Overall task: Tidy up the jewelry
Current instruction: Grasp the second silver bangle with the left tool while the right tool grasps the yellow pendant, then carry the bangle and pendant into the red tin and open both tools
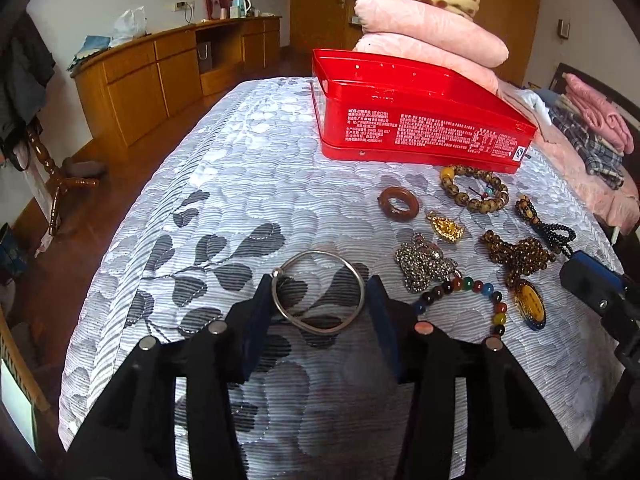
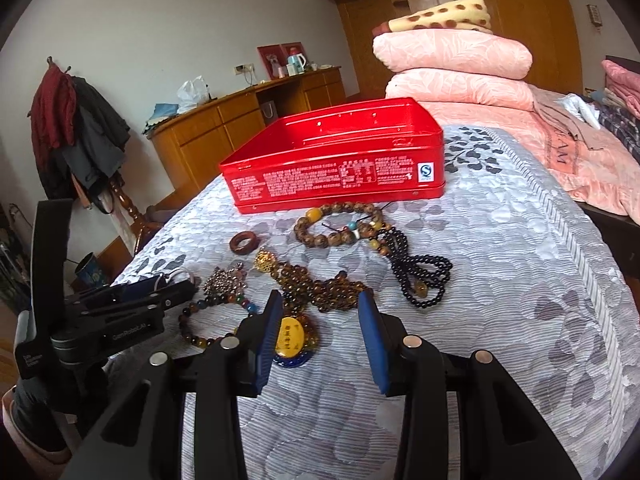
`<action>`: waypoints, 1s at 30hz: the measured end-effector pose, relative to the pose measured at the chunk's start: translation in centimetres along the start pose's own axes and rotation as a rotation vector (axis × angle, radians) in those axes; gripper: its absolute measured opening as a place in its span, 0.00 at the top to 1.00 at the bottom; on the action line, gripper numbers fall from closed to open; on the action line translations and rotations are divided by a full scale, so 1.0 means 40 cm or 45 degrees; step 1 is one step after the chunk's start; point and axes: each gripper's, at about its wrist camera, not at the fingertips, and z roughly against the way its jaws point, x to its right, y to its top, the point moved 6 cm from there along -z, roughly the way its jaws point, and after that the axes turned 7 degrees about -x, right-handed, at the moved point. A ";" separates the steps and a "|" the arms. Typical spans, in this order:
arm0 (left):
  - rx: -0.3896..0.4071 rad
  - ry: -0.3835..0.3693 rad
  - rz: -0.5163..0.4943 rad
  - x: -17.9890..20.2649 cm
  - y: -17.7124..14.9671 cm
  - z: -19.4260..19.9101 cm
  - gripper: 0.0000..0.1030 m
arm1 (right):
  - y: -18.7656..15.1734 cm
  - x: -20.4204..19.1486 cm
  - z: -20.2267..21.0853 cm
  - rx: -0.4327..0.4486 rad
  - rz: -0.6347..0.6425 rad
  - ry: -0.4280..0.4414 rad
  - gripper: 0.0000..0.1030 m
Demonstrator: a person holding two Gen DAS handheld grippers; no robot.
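A bed covered in a grey-and-white quilted bedspread with a leaf pattern [image 1: 248, 184] fills both views. In the upper right of the left wrist view sits an open red rectangular metal tin with white printed text [image 1: 420, 128]; as far as the right wrist view shows into it, nothing lies inside [image 2: 340, 152].

Loose jewelry lies on the bedspread just in front of the tin: a brown wooden ring [image 1: 399, 202], a bracelet of mottled brown beads [image 1: 474, 188], a gold filigree pendant [image 1: 446, 227], a heap of silver ball chain [image 1: 424, 264], a bracelet of multicoloured round beads [image 1: 472, 300], a brown bead necklace with an oval yellow pendant [image 1: 530, 304] and a black bead strand [image 1: 554, 234].

The left gripper [image 1: 319, 296] has its jaws clenched on a thin silver wire bangle [image 1: 320, 294], low in the centre of the frame. The right gripper [image 2: 320, 320] hangs with jaws released, spread over the yellow pendant [image 2: 290, 339].
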 end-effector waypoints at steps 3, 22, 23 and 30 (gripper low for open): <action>0.020 -0.013 0.019 -0.007 0.003 0.005 0.56 | 0.002 0.002 -0.012 -0.030 -0.019 -0.014 0.51; 0.108 -0.032 0.022 -0.014 0.017 0.031 0.56 | 0.034 -0.032 -0.104 -0.178 -0.026 -0.021 0.44; 0.109 -0.032 0.021 -0.014 0.017 0.030 0.56 | 0.033 -0.031 -0.110 -0.193 -0.026 -0.025 0.44; 0.106 -0.036 0.019 -0.013 0.018 0.028 0.56 | 0.034 -0.028 -0.120 -0.197 -0.026 -0.029 0.60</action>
